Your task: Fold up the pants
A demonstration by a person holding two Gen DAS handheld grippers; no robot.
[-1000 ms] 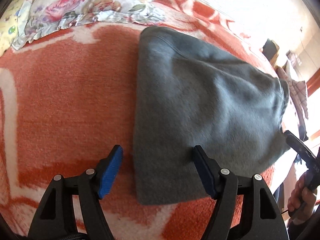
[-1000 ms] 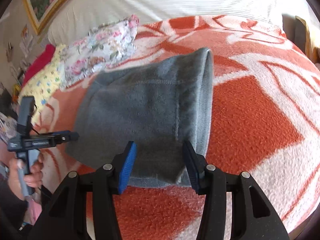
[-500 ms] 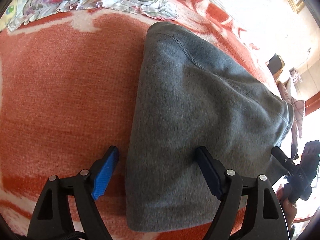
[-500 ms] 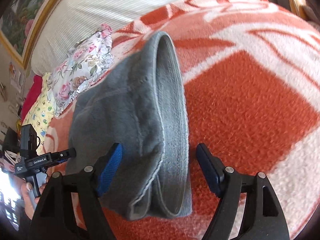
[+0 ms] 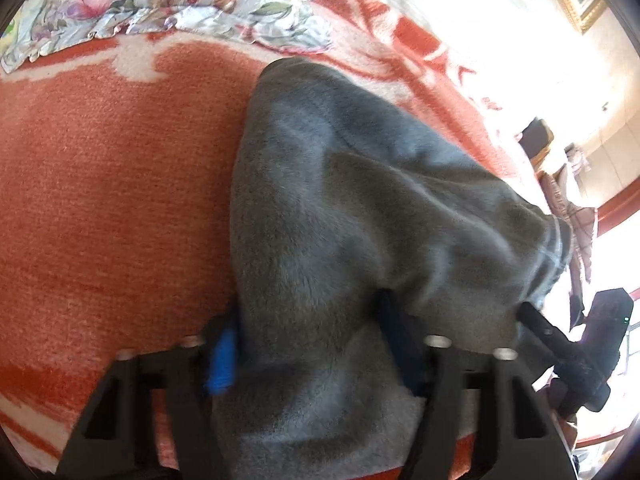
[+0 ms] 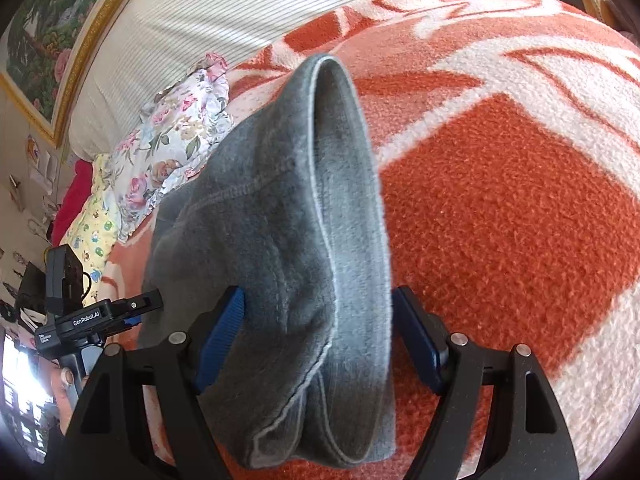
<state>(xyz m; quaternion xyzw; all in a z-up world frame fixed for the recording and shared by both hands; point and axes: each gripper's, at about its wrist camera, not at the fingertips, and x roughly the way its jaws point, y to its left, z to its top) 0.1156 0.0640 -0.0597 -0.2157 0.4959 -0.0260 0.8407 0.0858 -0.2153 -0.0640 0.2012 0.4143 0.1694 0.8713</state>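
The grey fleece pants (image 5: 360, 208) lie folded on the orange and white blanket (image 5: 100, 184). My left gripper (image 5: 308, 344) straddles their near corner, its jaws drawn in against the bunched cloth, and the blue pads are partly buried. In the right wrist view the pants (image 6: 288, 216) show their waistband end, with layered edges nearest me. My right gripper (image 6: 320, 340) has its jaws wide on either side of that end, with the cloth between them. Each gripper shows in the other's view: the right gripper (image 5: 576, 360) at the pants' right end, the left gripper (image 6: 88, 316) at their left.
A floral pillow (image 5: 168, 4) lies at the head of the blanket, also in the right wrist view (image 6: 176, 140), beside a yellow cloth (image 6: 96, 224). A striped white headboard (image 6: 224, 12) and a framed picture (image 6: 40, 36) stand behind. Furniture and clothes (image 5: 568, 184) are beyond the bed's right edge.
Both grippers moved forward onto the pants' near edge. The left jaws have narrowed onto the cloth, which now bunches up between them. The right jaws opened wider around the waistband end.
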